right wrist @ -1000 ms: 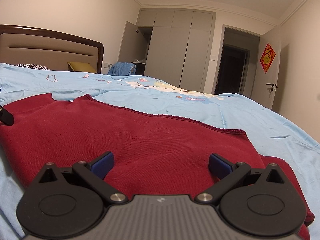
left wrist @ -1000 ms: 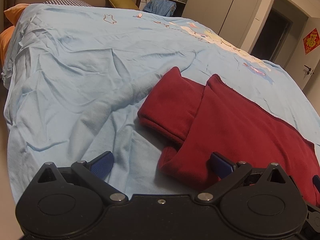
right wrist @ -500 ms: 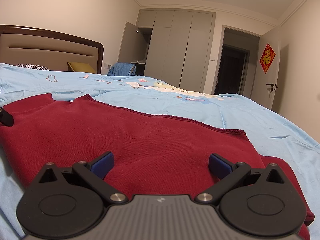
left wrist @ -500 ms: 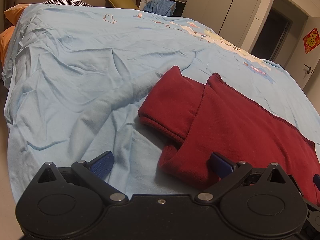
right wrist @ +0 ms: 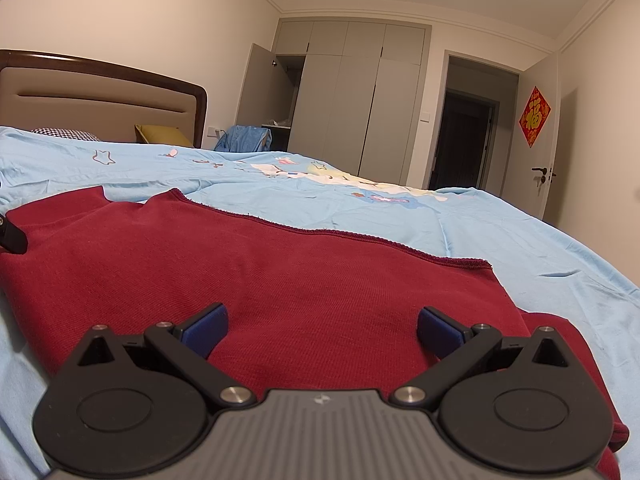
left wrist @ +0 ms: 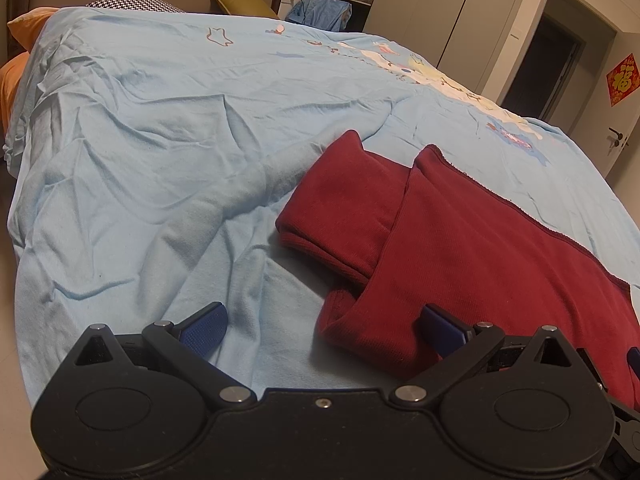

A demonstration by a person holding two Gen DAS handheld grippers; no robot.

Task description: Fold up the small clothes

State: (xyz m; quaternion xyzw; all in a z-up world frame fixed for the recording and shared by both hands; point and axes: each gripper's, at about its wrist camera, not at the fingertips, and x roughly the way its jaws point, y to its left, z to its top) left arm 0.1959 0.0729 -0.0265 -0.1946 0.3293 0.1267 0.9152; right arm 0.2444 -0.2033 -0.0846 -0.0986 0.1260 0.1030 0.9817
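Note:
A dark red knit garment point(left wrist: 480, 248) lies flat on the light blue bed cover point(left wrist: 160, 140), with its sleeve point(left wrist: 340, 200) folded at the left. My left gripper point(left wrist: 320, 326) hovers open at the garment's near left corner, its right fingertip over the red cloth. In the right wrist view the same garment point(right wrist: 280, 272) spreads across the front. My right gripper point(right wrist: 320, 326) stands open just above it, holding nothing. A black part of the left gripper point(right wrist: 12, 236) shows at the left edge.
The bed has a brown headboard point(right wrist: 100, 92) with orange point(left wrist: 28, 24), checked and olive pillows. Grey wardrobes point(right wrist: 360, 100), a dark doorway point(right wrist: 460, 140) and a blue garment point(right wrist: 244, 140) on a chair stand beyond. The bed's left edge point(left wrist: 16, 280) drops to the floor.
Both views shifted only slightly; the garment and both open grippers stay about where they were.

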